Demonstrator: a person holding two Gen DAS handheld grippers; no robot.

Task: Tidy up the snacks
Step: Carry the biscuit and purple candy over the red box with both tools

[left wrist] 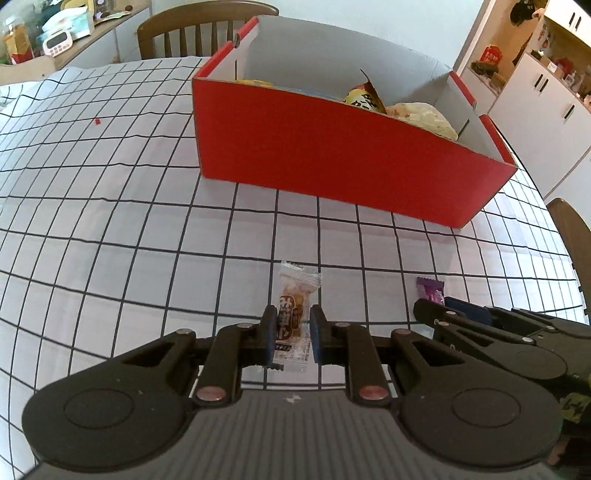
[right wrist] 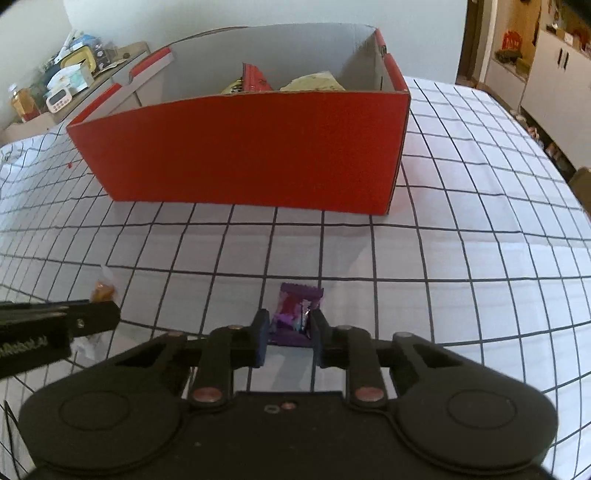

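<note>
A red cardboard box (left wrist: 332,158) with several snack packs inside stands on the checked tablecloth; it also shows in the right wrist view (right wrist: 251,147). My left gripper (left wrist: 293,332) is shut on a clear-wrapped brown snack (left wrist: 295,314) at table level. My right gripper (right wrist: 288,332) is shut on a purple candy packet (right wrist: 295,314) lying on the cloth. In the left wrist view the purple packet (left wrist: 430,290) and right gripper are at the right. In the right wrist view the brown snack (right wrist: 103,291) shows at the left behind the left gripper's finger.
The white black-grid tablecloth (left wrist: 110,221) covers the table. Wooden chairs stand at the far side (left wrist: 199,26) and right edge (left wrist: 572,232). A cluttered counter (left wrist: 55,33) is at the back left, white cabinets (left wrist: 546,92) at the right.
</note>
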